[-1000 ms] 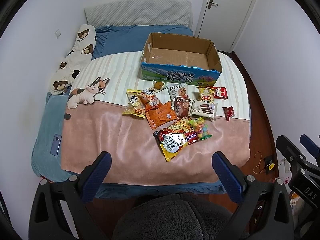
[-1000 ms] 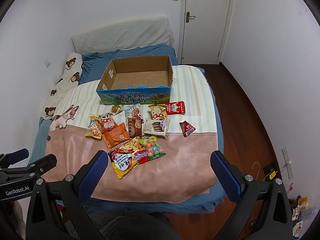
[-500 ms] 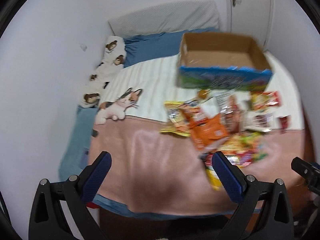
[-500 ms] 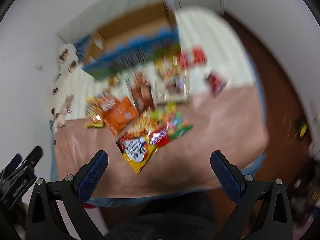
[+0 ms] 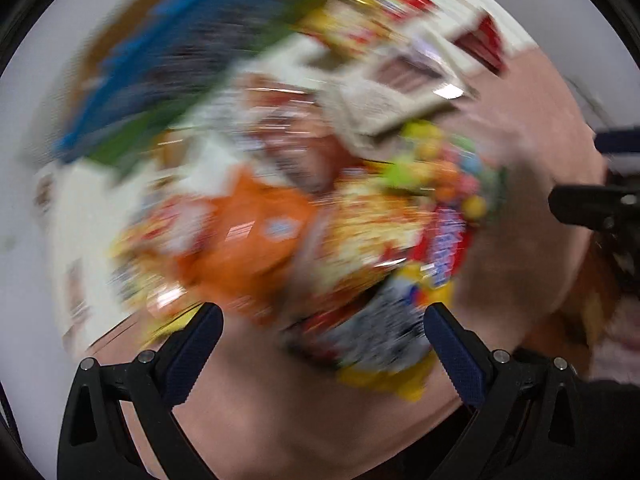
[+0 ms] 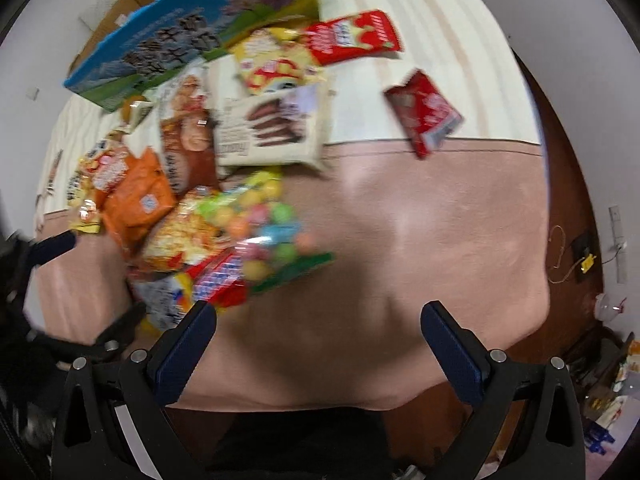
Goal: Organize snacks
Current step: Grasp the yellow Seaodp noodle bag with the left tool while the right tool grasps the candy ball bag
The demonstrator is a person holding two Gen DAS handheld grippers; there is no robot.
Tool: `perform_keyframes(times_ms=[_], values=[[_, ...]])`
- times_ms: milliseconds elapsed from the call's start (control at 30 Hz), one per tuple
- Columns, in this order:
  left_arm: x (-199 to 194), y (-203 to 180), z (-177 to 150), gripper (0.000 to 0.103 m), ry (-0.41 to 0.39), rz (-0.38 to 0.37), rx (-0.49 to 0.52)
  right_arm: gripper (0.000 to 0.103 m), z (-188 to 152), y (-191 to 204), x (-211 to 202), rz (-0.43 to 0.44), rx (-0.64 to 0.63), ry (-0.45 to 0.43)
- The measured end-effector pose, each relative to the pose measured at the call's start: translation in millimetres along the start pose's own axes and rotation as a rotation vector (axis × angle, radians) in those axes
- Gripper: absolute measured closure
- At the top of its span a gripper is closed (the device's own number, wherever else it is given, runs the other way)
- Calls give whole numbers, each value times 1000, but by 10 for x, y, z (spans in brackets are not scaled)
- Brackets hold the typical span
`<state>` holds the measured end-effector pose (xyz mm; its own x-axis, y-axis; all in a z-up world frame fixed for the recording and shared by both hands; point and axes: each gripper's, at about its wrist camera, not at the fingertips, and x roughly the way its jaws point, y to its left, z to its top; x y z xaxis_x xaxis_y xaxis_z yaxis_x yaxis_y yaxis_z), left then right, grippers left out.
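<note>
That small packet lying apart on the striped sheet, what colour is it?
Red, with some white; clearest in the right wrist view.

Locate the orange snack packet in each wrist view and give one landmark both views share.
Left wrist: orange snack packet sits centre-left, blurred, just above the left finger.
Right wrist: orange snack packet lies far left, beside the candy bag.
Shared landmark: the blue cardboard box, upper left in both.

A pink blanket point(image 6: 420, 232) covers the bed, with dark wooden floor point(image 6: 568, 184) along its right side.
</note>
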<state>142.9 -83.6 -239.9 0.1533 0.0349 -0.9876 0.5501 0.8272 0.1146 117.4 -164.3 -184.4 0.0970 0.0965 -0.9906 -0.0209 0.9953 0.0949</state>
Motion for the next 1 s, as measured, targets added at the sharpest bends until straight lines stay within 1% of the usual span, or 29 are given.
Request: perform_keyframes(times_ms=[100,133,167,200,267,300,333,367,433,500,567,633,700,767,833,867,900,933,967,1000], values=[[261,-139,206,0,67,-103,73,0,24,-198,29,-6,16,18],[350,-188,258,0,98,-127,97,0,29,-254,36,-10,19,20],[427,-233,302,0,115,-132,117,0,31,-299,37,-10,20,19],[466,-267,333,0,110,-112,135,0,42,-340,36,-5,18,20],[482,-288,383,5,79,-76,141,0,69,-358,30,6,2,19],[452,-231,398,15,61,-71,99,0,85,-357,24,9,-7,16],[419,-168,405,21,55,-84,57,0,121,-341,15,16,-26,9],[383,-91,392,22,55,-106,8,1,154,-327,10,23,-39,4],[327,75,307,28,58,-130,-113,3,254,-239,34,39,-77,-6],[310,238,159,29,85,-112,-240,7,355,-140,103,58,-111,0],[309,388,-40,29,117,-89,-393,13,447,-12,222,80,-141,23],[324,526,-242,29,154,-61,-546,15,532,156,393,86,-175,48],[316,669,-426,29,152,-58,-676,18,591,290,571,110,-181,89],[327,800,-490,27,151,-74,-730,19,611,396,733,128,-170,127],[329,871,-514,24,139,-80,-727,19,612,476,852,132,-123,142],[344,889,-519,23,140,-77,-705,24,609,508,885,112,-114,144],[364,883,-684,21,145,-74,-676,28,600,530,901,78,-110,142],[423,818,-706,20,146,-64,-631,35,580,542,900,42,-112,138],[477,778,-690,19,152,-55,-595,49,561,545,893,39,-113,137],[500,775,-693,19,156,-58,-577,51,528,522,882,46,-111,146]])
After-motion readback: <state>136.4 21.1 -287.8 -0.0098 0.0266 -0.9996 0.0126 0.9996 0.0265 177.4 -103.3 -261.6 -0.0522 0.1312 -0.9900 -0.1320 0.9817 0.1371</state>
